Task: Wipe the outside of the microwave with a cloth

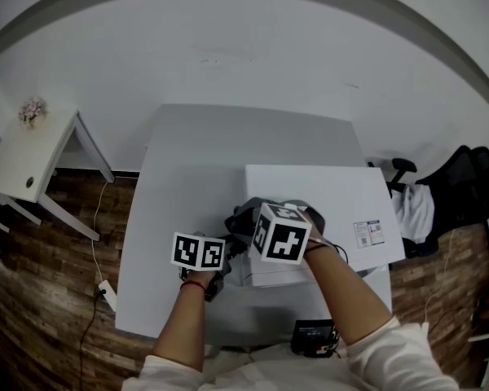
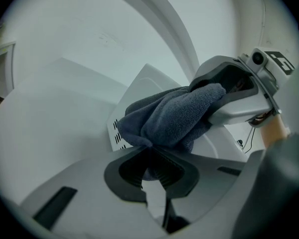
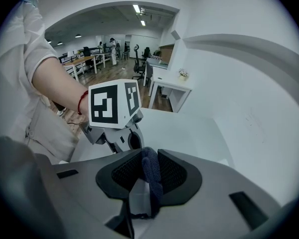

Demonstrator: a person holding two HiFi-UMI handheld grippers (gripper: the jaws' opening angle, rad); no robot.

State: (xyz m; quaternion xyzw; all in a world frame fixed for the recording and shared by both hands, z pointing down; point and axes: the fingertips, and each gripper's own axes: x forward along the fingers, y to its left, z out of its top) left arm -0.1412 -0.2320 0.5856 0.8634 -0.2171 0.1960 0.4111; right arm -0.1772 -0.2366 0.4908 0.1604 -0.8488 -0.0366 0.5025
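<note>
A white microwave [image 1: 326, 198] stands on the right half of a white table [image 1: 196, 169]. A dark grey cloth [image 1: 243, 217] is bunched at the microwave's front left corner, held between both grippers. My left gripper [image 1: 226, 255] is shut on one end of the cloth [image 2: 169, 116], just beside the microwave's vented side wall [image 2: 117, 133]. My right gripper [image 1: 257, 222], above that corner and pointing steeply down, is shut on a fold of the cloth [image 3: 150, 171]. From the left gripper view, the right gripper [image 2: 217, 101] bites the cloth's far end. The left gripper's marker cube [image 3: 113, 105] shows close ahead in the right gripper view.
A small white side table [image 1: 28, 153] with flowers stands at the left. A black office chair [image 1: 464, 186] and a white bundle [image 1: 411, 210] are at the right. A black device [image 1: 314, 336] sits at the table's front edge. A power strip [image 1: 107, 293] lies on the wooden floor.
</note>
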